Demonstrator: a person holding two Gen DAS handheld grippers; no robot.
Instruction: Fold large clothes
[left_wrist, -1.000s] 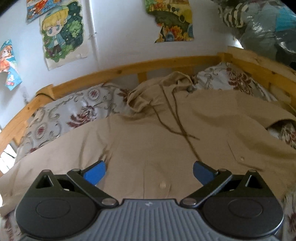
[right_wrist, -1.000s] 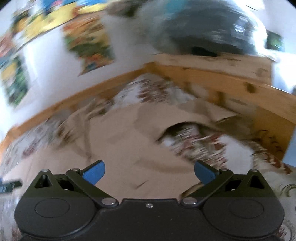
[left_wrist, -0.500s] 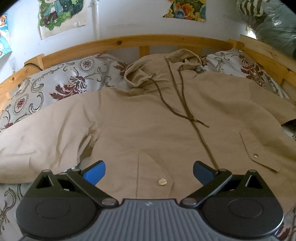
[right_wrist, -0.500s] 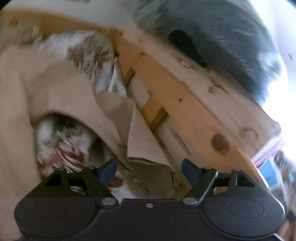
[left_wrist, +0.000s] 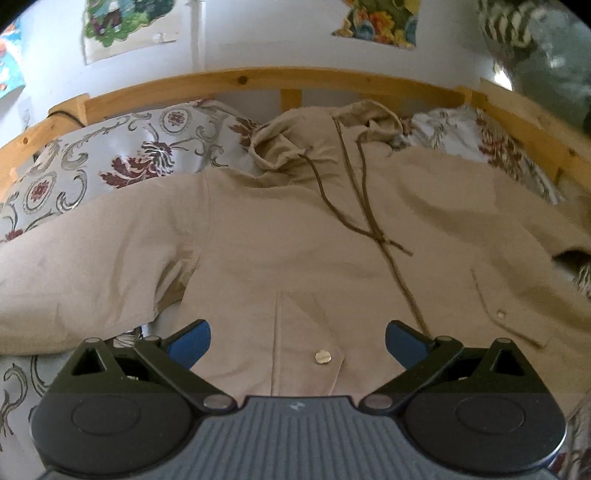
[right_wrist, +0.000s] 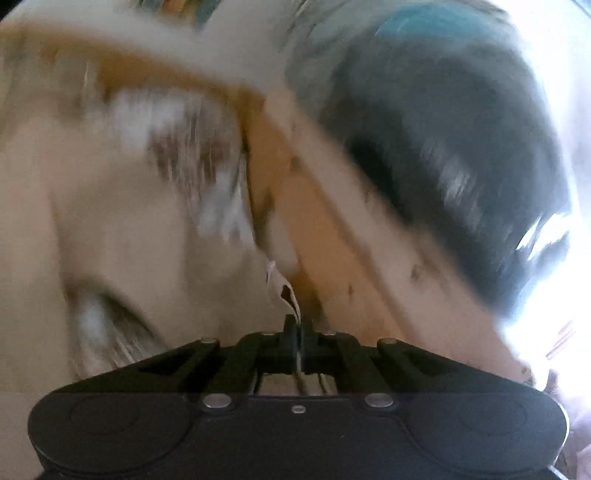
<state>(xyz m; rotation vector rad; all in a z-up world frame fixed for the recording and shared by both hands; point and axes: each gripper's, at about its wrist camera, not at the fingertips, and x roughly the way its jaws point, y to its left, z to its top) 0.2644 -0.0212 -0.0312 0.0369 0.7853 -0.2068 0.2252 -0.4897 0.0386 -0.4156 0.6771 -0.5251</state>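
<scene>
Beige hooded jacket | spread face-up on bed, unfolded | left hand-held gripper released above hem | right hand-held gripper clenched on sleeve edge | all folds pending

Right gripper jaws pinch a fabric edge beside the blurred bed rail.

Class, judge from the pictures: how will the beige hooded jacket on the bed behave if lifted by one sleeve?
Probably floppy: the jacket lies wrinkled and flat, so it would drape. Its drawstrings look loose and would likely dangle. Spread across the bed, it is probably bulky for one tool.
</scene>
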